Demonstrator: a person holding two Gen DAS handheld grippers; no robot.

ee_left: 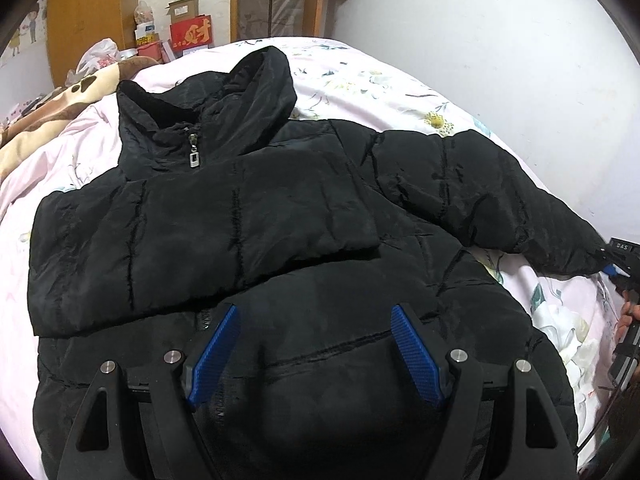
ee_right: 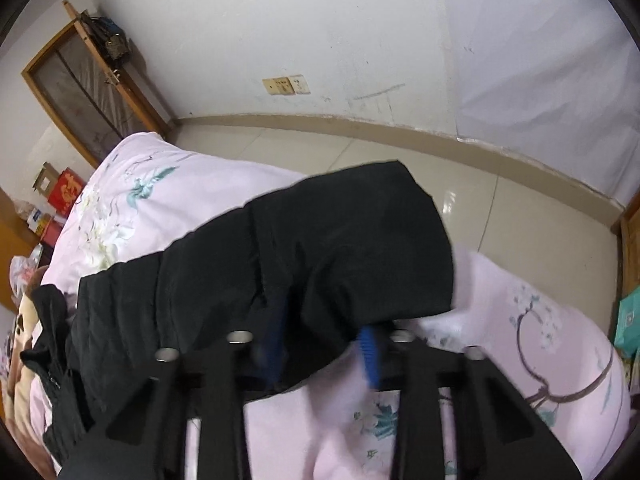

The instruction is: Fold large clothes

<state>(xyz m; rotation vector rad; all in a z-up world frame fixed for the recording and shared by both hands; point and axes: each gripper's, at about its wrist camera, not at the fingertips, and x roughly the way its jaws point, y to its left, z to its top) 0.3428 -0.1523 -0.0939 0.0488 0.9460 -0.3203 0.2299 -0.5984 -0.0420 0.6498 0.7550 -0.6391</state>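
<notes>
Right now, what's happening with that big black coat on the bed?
A person is folding a black puffer jacket spread on a pink floral bedspread, using a handheld gripper in each hand. One sleeve is already folded across the chest. The left gripper hovers open over the jacket's lower half, holding nothing. The right gripper has closed on the end of the other sleeve, which is lifted off the bed.
</notes>
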